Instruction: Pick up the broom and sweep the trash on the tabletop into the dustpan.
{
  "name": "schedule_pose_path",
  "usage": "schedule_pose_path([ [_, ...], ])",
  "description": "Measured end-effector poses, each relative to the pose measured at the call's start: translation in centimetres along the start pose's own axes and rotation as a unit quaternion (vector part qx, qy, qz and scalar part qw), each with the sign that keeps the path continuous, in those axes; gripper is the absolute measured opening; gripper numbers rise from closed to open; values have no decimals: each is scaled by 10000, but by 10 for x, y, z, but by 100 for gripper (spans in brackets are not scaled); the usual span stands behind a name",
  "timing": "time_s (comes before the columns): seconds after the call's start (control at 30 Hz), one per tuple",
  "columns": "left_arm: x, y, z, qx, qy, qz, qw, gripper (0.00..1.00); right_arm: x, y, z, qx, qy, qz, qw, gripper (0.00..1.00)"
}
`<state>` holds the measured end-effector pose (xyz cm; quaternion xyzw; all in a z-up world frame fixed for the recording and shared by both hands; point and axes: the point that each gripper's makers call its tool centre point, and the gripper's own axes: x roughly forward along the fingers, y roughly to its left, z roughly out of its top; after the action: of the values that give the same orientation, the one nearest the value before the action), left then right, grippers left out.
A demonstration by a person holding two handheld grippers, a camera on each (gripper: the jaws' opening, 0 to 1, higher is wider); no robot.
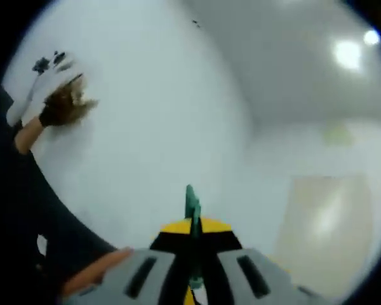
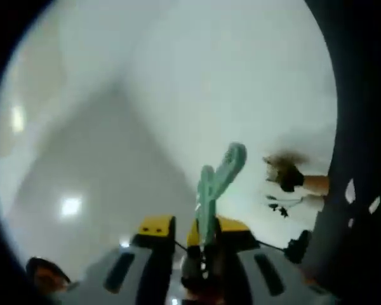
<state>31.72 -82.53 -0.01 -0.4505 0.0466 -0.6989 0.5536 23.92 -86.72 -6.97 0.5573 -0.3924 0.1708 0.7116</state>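
White table surface [image 1: 159, 127] spreads out ahead of both claws, pale and blurred, with a grey floor and bright light reflections beyond its edge.

From the left gripper view, the left claw [image 1: 192, 238] rises from the bottom with its grey, yellow-tipped jaws drawn close on a thin teal plastic piece [image 1: 192, 206] that stands upright between them; whether this is the dustpan's handle cannot be told. Far ahead and to the left of that claw, on the table, lies a small broom with a tan wooden handle and a dark brown bristle head [image 1: 62, 108], and just past it a white dustpan-like shape [image 1: 47, 79] with small dark bits of trash [image 1: 47, 62] beside it. A dark sleeve edges the left side.

From the right gripper view, the right claw [image 2: 184, 244] has its jaws narrowed on a pale teal plastic handle [image 2: 219, 184] that leans up and to the right. Farther to the right of that claw, the same brown-bristled broom sits on the table near scattered dark scraps.
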Motion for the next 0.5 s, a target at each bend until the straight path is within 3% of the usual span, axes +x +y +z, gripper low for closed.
schedule_pose_path([
  [0.13,-1,-1,-3,-237,-47,-23,9997,2,7,-7,-3,22,-82,-21,10000,28],
  [0.37,-8,2,-12,-369,-118,60,9992,2,14,-8,10,51,-431,174,9989,27],
  [0.5,-10,5,-15,-477,-144,105,9987,2,15,-14,15,-16,-577,110,9983,24],
])
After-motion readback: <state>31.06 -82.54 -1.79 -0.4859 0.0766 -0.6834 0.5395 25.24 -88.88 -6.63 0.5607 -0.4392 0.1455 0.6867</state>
